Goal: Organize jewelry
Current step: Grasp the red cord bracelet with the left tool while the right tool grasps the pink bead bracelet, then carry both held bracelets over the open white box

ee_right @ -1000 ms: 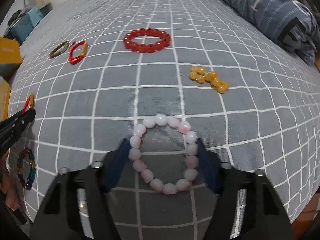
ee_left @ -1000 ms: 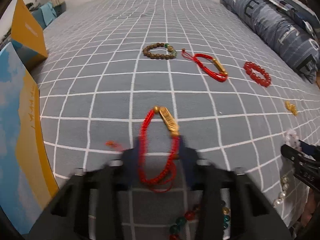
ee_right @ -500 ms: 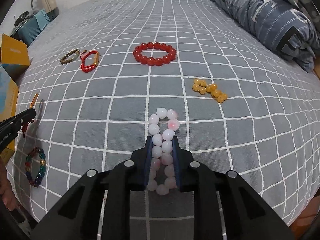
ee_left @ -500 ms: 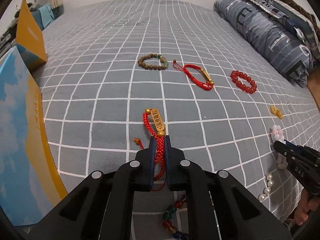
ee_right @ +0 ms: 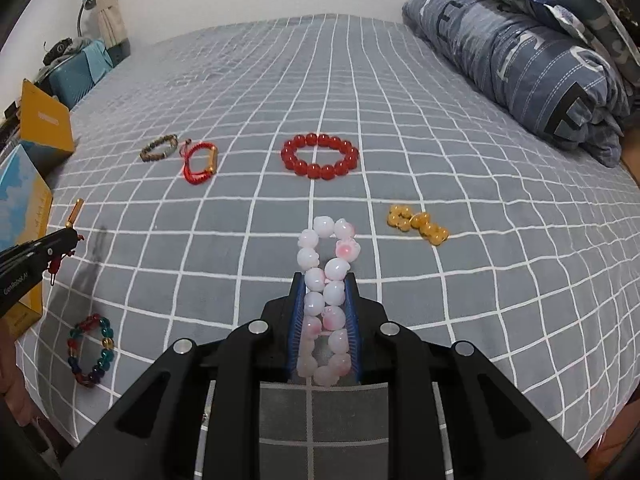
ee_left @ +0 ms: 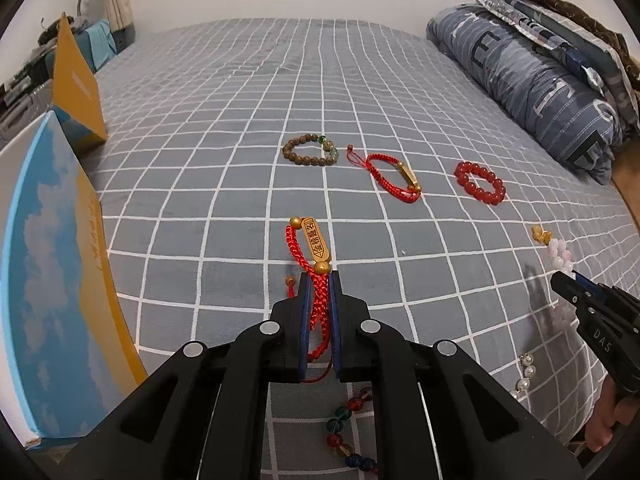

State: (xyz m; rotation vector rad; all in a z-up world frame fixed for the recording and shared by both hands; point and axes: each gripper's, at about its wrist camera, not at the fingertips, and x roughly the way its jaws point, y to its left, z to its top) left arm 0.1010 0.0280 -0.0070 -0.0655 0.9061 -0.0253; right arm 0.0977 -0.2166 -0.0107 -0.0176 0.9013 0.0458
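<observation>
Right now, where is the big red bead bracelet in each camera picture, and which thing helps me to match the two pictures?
Left wrist view: the red bead bracelet lies right of centre, in the far row on the bedsheet.
Right wrist view: it lies just above centre, straight beyond the held pink bead bracelet.
Shared landmark: the red cord bracelet with gold bar, to its left in both.

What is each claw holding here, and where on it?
Left claw pinches the red cord bracelet on its braided cord, just behind the gold tag. Right claw squeezes the pink bead bracelet across both strands of the loop.
</observation>
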